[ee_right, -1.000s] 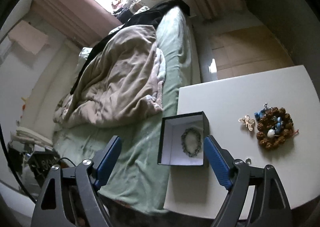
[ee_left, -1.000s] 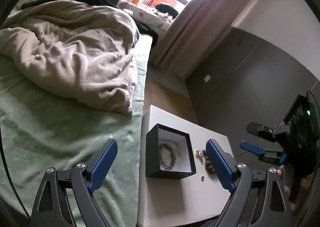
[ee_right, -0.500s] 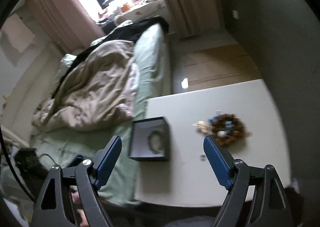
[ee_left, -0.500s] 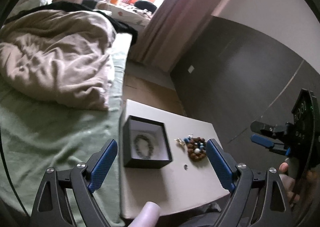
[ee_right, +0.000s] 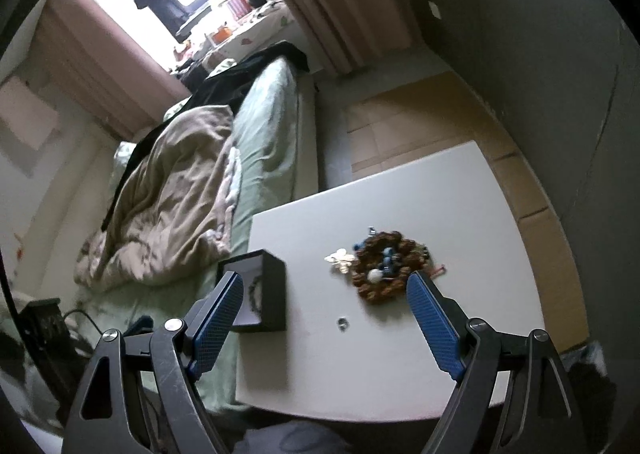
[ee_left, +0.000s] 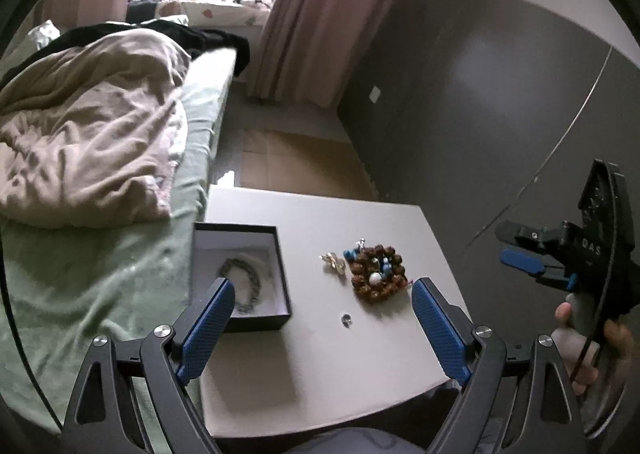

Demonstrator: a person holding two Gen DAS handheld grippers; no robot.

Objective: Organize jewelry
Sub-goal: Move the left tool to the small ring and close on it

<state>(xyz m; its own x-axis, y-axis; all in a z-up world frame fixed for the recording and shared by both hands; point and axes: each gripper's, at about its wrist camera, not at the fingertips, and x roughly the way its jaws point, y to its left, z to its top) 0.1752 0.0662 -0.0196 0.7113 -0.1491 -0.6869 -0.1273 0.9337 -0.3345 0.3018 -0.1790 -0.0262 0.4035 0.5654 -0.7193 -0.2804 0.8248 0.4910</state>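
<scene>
Here, the left wrist view shows the left gripper [ee_left: 322, 304] spread wide and empty above the white table [ee_left: 320, 354], black box [ee_left: 240, 278] left of the brown bead bracelet [ee_left: 376, 272], while the right wrist view has the right gripper [ee_right: 326, 304] likewise released, best lowered squarely onto that bracelet [ee_right: 380, 270].

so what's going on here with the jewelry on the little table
A person holds a gripper in each hand over a white table beside a bed. Both the left gripper and the right gripper have their jaws open and hold nothing. An open black box near the table's bed-side edge already holds a grey beaded bracelet. A brown beaded bracelet, a small gold piece and a tiny ring lie loose on the table.
</scene>
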